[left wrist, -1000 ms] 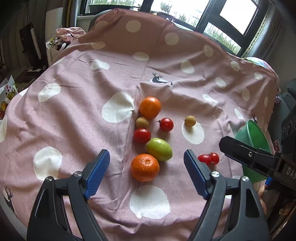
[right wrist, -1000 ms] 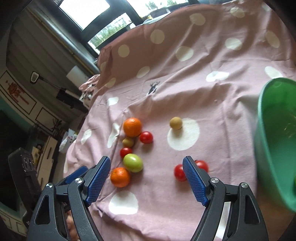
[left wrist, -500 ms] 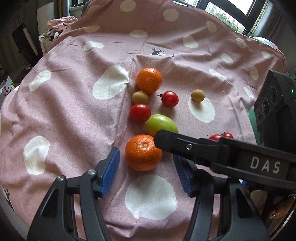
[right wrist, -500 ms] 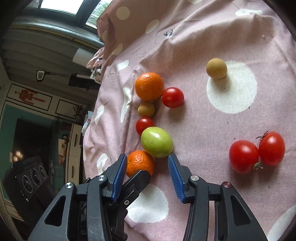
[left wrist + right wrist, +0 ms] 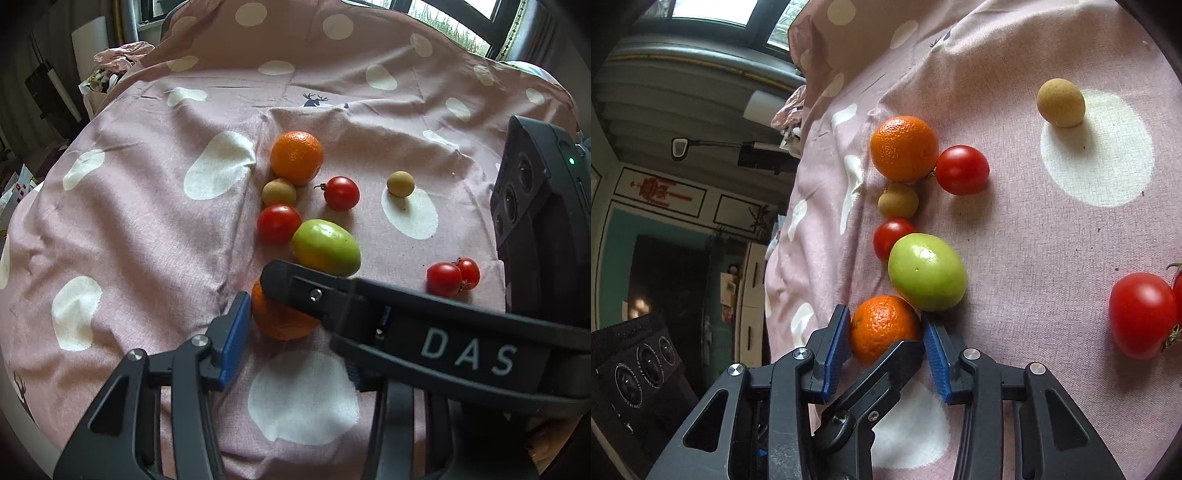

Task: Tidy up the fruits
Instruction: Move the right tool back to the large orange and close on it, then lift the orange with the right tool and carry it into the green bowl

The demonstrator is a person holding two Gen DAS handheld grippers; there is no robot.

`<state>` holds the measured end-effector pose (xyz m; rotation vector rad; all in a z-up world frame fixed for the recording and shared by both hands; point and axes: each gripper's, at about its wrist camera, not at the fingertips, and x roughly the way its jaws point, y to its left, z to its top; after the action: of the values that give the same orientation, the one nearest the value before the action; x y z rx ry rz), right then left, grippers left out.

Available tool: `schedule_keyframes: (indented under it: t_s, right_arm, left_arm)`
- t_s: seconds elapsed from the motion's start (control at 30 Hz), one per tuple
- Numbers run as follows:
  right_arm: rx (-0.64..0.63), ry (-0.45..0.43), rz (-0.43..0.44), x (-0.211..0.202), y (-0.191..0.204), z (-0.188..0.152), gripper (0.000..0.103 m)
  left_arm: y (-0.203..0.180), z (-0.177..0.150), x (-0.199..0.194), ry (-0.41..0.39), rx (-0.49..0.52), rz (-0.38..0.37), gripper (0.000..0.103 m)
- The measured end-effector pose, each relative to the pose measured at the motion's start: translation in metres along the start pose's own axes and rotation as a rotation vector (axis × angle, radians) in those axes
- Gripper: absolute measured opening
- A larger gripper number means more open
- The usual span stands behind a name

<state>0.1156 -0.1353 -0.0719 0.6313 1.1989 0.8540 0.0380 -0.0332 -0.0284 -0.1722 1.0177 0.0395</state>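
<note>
Fruits lie on a pink spotted cloth (image 5: 147, 221). The near orange (image 5: 280, 321) (image 5: 882, 326) sits between the blue pads of both grippers. My right gripper (image 5: 886, 347) has closed its pads onto the orange's two sides. My left gripper (image 5: 306, 332) has its left pad against the orange; its right finger is hidden behind the right gripper's black arm (image 5: 406, 325). A green fruit (image 5: 325, 247) (image 5: 926, 272) touches the orange just beyond it.
Farther on lie a second orange (image 5: 296, 157), two small brown fruits (image 5: 279, 192) (image 5: 400, 183), and red tomatoes (image 5: 279, 223) (image 5: 341, 192). A pair of tomatoes (image 5: 452, 277) lies to the right. The cloth's edge drops off at the left.
Both grippers moved in on the near orange and narrowed their jaws around it. The right gripper swung left, away from the green bowl, and crossed in front of the left one.
</note>
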Motion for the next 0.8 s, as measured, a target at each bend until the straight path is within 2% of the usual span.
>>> schedule_keyframes:
  t_s: [0.07, 0.13, 0.2, 0.3, 0.4, 0.47, 0.57, 0.7, 0.8]
  right_arm:
    - [0.000, -0.016, -0.022, -0.002, 0.002, -0.002, 0.043]
    - [-0.015, -0.032, -0.038, -0.010, 0.006, -0.003, 0.043]
    - [-0.041, -0.058, -0.050, -0.021, 0.013, -0.004, 0.043]
    - [-0.074, -0.099, -0.140, -0.040, 0.021, -0.007, 0.043]
    - [-0.066, -0.128, -0.199, -0.056, 0.017, -0.012, 0.043]
    - [-0.046, -0.128, -0.219, -0.063, 0.010, -0.014, 0.043]
    - [-0.032, -0.123, -0.296, -0.072, 0.002, -0.019, 0.043]
    - [-0.056, -0.115, -0.393, -0.074, 0.000, -0.023, 0.043]
    - [-0.050, -0.100, -0.416, -0.072, -0.005, -0.022, 0.043]
  left_arm:
    - [-0.002, -0.001, -0.004, 0.001, 0.000, -0.018, 0.041]
    - [-0.008, -0.001, -0.013, -0.036, 0.013, -0.030, 0.041]
    - [-0.013, -0.001, -0.020, -0.057, 0.014, -0.076, 0.041]
    - [-0.023, -0.003, -0.022, -0.061, 0.008, -0.167, 0.041]
    - [-0.039, -0.008, -0.022, -0.066, 0.024, -0.205, 0.041]
    - [-0.048, -0.011, -0.018, -0.052, 0.027, -0.241, 0.041]
    - [-0.057, -0.016, -0.009, -0.008, 0.015, -0.308, 0.041]
    - [-0.063, -0.020, -0.002, 0.009, 0.010, -0.326, 0.041]
    - [-0.062, -0.020, 0.006, 0.034, 0.001, -0.331, 0.041]
